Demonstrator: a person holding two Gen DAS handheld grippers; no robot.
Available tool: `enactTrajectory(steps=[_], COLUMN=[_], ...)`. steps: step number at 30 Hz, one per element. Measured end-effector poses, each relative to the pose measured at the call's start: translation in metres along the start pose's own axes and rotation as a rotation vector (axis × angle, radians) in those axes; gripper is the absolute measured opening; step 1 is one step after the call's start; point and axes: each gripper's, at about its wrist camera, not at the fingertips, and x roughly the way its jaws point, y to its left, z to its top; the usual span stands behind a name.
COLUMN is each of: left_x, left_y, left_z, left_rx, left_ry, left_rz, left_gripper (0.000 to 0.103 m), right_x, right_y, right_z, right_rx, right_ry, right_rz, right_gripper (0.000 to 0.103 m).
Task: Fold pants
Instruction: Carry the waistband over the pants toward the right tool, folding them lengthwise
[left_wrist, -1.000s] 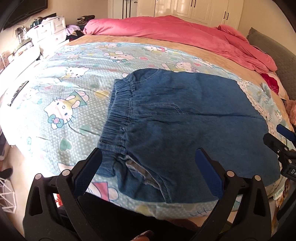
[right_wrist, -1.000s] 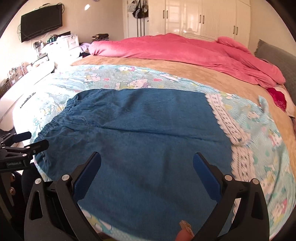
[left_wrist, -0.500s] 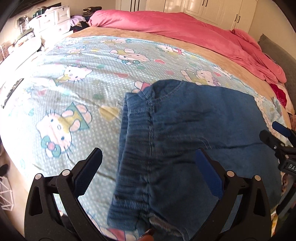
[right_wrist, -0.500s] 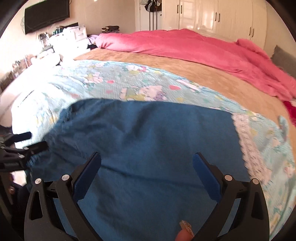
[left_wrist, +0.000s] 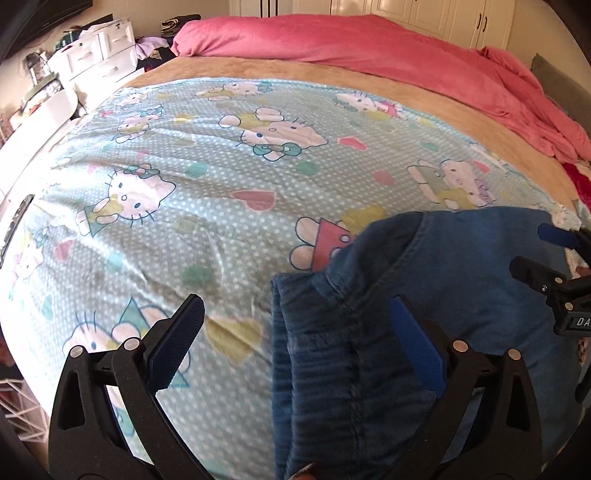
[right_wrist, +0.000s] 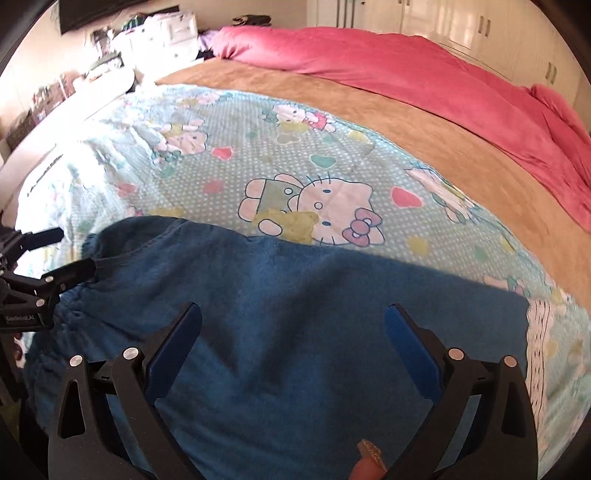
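Currently your left gripper (left_wrist: 297, 341) hovers low over the bed, jaws spread wide, straddling the elastic waistband edge of the blue pants (left_wrist: 424, 295) without pinching it. Your right gripper (right_wrist: 293, 345) sits likewise above the pants' broad middle, jaws spread, nothing between them. The pants lie flat on the cartoon-print sheet (left_wrist: 192, 177), near the bed's front edge, waistband toward your left. A fingertip (right_wrist: 364, 469) shows below the right gripper; whether either pad touches cloth is unclear.
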Motion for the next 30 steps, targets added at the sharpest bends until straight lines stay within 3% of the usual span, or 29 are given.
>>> enactTrajectory(steps=[7,12,13,15,17,20,25,30], left_x=[0.028,0.026,0.026,0.025,0.026,0.026,0.012,-0.019], left_y=[-0.007,-0.004,-0.004,-0.008,-0.013,-0.014,-0.009,-0.013], left_z=[0.002,0.005,0.005,0.005,0.006,0.006,0.005,0.003], left_rx=[0.082,0.088,0.095,0.126,0.173,0.182,0.156,0.175], left_ry=[0.038,0.011,0.002,-0.015,-0.033,-0.038,-0.063,-0.138], left_rz=[-0.012,-0.126,-0.146,-0.118,-0.100,-0.115,-0.171,-0.195], left_gripper=[0.094,0.094,0.090,0.074,0.050,0.035,0.030,0.029], right_x=[0.025,0.041,0.042,0.046,0.049,0.052,0.055,0.053], right_y=[0.004,0.010,0.011,0.014,0.016,0.019,0.024,0.031], right_z=[0.018,0.025,0.026,0.028,0.031,0.033,0.035,0.037], right_rx=[-0.108,-0.205,-0.214,-0.240,-0.261,-0.289,-0.344,-0.388], right_ry=[0.001,0.026,0.031,0.039,0.045,0.055,0.063,0.057], right_rz=[-0.028,-0.038,-0.037,-0.035,-0.034,-0.025,-0.017,0.020], right_gripper=[0.099,0.099,0.099,0.099,0.099,0.099,0.099,0.098])
